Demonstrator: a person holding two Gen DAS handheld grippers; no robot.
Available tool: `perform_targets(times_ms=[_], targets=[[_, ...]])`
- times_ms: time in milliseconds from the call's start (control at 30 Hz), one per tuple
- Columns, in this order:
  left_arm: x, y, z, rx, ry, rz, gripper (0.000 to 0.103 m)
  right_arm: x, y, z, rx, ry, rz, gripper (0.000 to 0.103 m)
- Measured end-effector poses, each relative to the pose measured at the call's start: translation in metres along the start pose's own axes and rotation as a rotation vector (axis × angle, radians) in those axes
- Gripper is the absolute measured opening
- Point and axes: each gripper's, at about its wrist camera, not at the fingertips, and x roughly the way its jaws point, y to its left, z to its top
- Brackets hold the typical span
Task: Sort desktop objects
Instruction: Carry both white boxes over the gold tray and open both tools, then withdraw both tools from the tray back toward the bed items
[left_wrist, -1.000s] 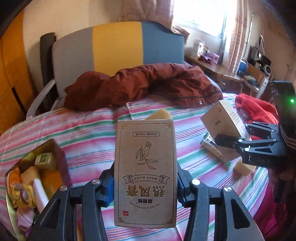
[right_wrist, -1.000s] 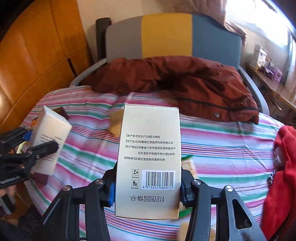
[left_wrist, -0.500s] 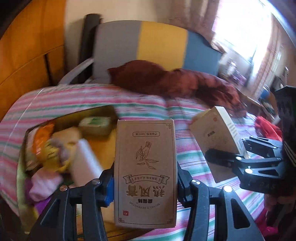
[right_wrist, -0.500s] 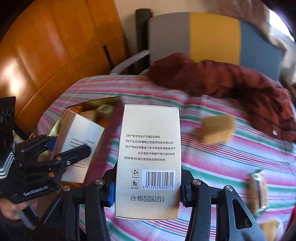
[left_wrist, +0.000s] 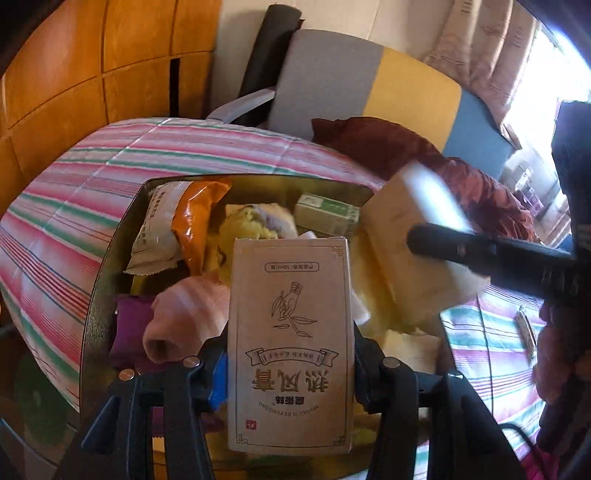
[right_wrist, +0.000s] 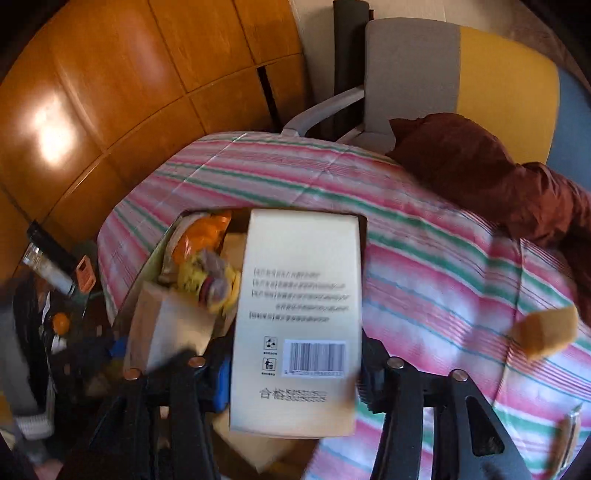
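The left gripper (left_wrist: 291, 373) clamps a brown carton (left_wrist: 290, 343) above the gold box (left_wrist: 107, 258). The right gripper (right_wrist: 295, 373) has just been opening — the pale carton (right_wrist: 299, 317) sits blurred between its jaws, grip unclear.

Each camera sits on its own gripper and looks forward and steeply down along the fingers, very close to the open box of mixed things (left_wrist: 110, 280) on the striped bed cover (left_wrist: 66, 206). Both views share this box (right_wrist: 147, 280), the bed cover (right_wrist: 424, 258), the brown jacket (left_wrist: 388, 144) (right_wrist: 480, 173) and the three-coloured headboard (left_wrist: 406, 85) (right_wrist: 498, 74).
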Motion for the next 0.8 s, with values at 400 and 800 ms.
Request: perform_targets(times_ms=[400, 800], targets=[[0.047, -0.003, 0.006, -0.003, 0.063, -0.003, 0.054, -0.028, -0.014, -0.04, 0.085, -0.028, -0.067, 0.073], [-0.003, 0.014, -0.007, -0.043, -0.03, -0.009, 0.083, -0.06, -0.032, -0.109, 0.174, -0.041, -0.112, 0.08]])
